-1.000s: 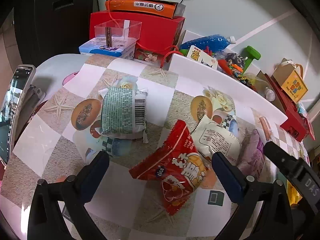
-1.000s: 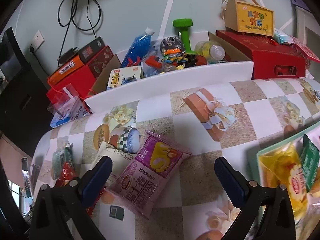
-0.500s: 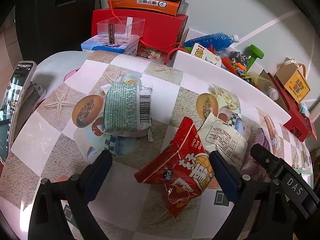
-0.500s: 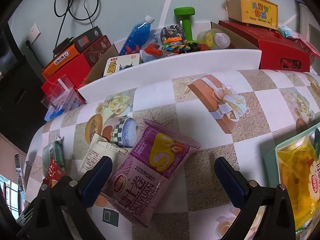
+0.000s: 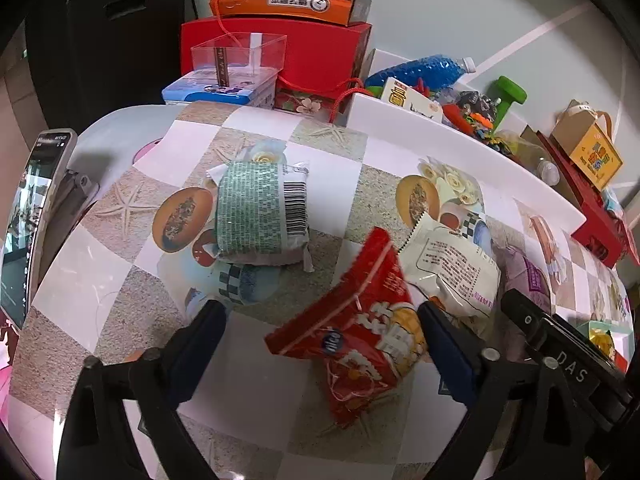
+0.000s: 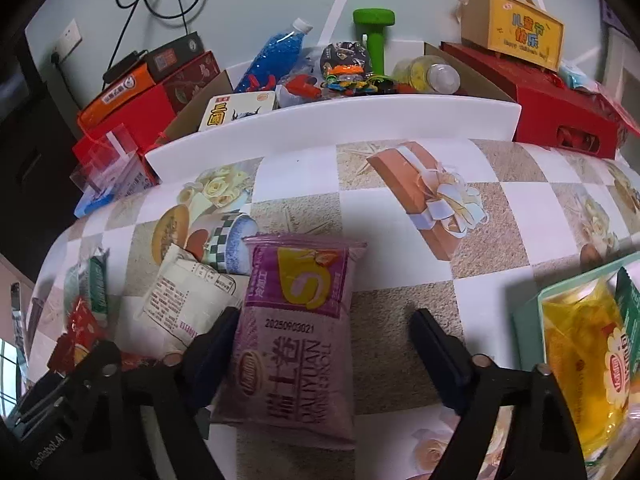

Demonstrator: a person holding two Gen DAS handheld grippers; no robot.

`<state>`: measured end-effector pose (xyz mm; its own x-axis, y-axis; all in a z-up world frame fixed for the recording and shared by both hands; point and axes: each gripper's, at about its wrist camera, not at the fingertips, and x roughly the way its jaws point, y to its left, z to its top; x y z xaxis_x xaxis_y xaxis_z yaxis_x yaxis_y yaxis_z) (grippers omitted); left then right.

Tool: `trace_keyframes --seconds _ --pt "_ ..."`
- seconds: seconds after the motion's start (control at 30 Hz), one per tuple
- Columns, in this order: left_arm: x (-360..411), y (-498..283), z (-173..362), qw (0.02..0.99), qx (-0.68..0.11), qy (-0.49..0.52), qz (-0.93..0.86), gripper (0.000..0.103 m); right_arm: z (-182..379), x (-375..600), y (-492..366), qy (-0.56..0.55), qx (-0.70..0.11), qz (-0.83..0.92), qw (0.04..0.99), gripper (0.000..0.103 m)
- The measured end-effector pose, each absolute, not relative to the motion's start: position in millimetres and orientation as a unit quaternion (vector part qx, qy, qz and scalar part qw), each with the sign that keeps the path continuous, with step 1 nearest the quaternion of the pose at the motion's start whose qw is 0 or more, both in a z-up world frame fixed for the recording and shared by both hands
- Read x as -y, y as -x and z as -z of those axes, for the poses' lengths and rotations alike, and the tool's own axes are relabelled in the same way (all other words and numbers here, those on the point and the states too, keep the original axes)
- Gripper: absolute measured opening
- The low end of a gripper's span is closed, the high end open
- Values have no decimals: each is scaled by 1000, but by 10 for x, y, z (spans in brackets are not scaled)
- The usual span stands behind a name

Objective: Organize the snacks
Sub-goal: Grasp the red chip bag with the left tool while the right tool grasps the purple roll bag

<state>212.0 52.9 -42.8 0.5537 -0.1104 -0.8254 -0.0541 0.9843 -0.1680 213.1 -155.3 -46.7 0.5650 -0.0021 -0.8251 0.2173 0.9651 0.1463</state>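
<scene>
The left tool (image 5: 320, 344) has just been closing its jaws around the red snack bag (image 5: 360, 336) lying on the table (image 5: 256, 392), but the far finger stands well clear, so it grips nothing yet. The right tool (image 6: 324, 344) has likewise been closing with the purple snack bag (image 6: 296, 344) between its jaws, one finger touching the bag's edge and the other apart from it. A white packet (image 5: 452, 268) lies between the two bags, and a green packet (image 5: 260, 212) lies farther back.

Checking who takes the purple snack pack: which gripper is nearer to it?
Right. The right gripper straddles the purple snack pack; the left gripper brackets the red packet beside it.
</scene>
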Motion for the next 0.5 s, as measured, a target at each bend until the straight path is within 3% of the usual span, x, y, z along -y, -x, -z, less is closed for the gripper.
trace_keyframes --seconds 0.17,0.27,0.5 --pt "-449 -2132 459 874 -477 86 37 74 462 1541 -2129 -102 -461 66 879 71" --pt "-414 -2132 456 874 -475 88 52 57 451 1535 -2120 -95 -460 69 880 57" --pt "-399 -2127 449 876 -472 85 57 56 438 1555 -2108 -97 -457 66 882 48"
